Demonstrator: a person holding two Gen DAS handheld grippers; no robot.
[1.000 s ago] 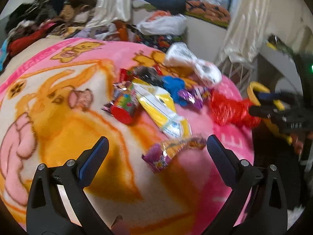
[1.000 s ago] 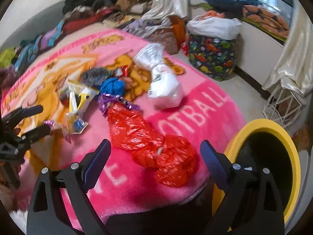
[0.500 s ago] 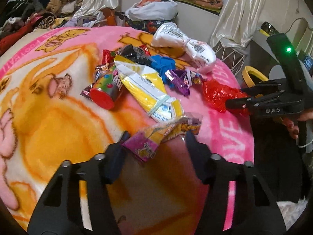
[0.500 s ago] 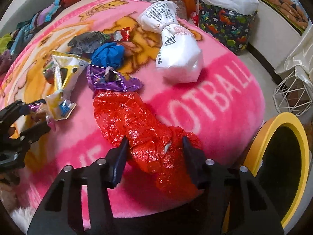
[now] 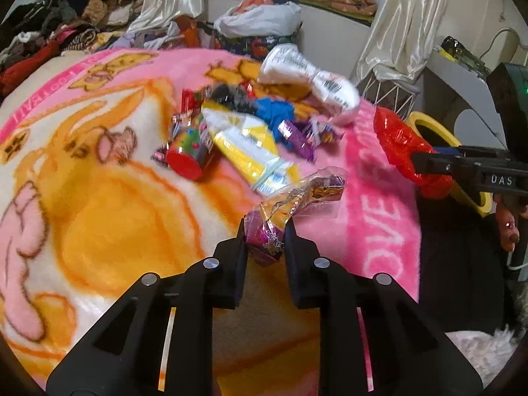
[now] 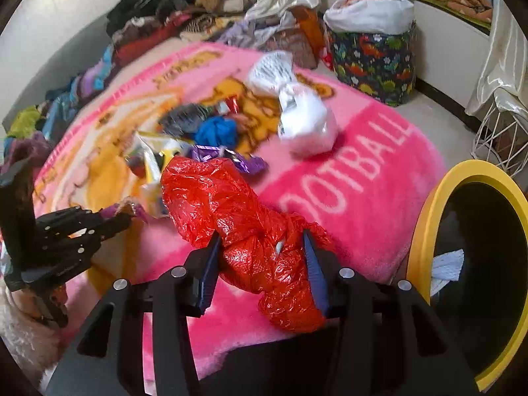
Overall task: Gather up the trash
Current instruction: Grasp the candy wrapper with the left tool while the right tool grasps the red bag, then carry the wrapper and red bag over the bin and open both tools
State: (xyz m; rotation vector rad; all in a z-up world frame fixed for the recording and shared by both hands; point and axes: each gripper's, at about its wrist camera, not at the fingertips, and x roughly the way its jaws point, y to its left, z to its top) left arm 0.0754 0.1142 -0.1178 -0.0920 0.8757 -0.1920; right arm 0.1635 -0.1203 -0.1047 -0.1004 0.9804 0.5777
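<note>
- Left gripper (image 5: 265, 231), bottom centre of the left wrist view: jaws closing, pinched on the purple end of a crinkled candy wrapper (image 5: 290, 208), the clear and gold end trailing up and right over the pink cartoon blanket (image 5: 99, 231).
- Right gripper (image 6: 260, 242), bottom centre of the right wrist view: jaws closing on a crumpled red plastic bag (image 6: 244, 221), both blue pads pressed into its knotted middle, one end hanging low, the other spread to the upper left.
- Lower right of that view: yellow-rimmed bin (image 6: 425, 217), white paper inside, just beside the blanket edge.
- Middle of the left wrist view, on the blanket: yellow-and-white snack bag (image 5: 247, 148), red-capped tube (image 5: 188, 158), blue wad (image 5: 275, 112), purple foil wrapper (image 5: 297, 135), white plastic bag (image 5: 313, 76).
- Upper left of both views: heaped clothes (image 6: 171, 16).
</note>
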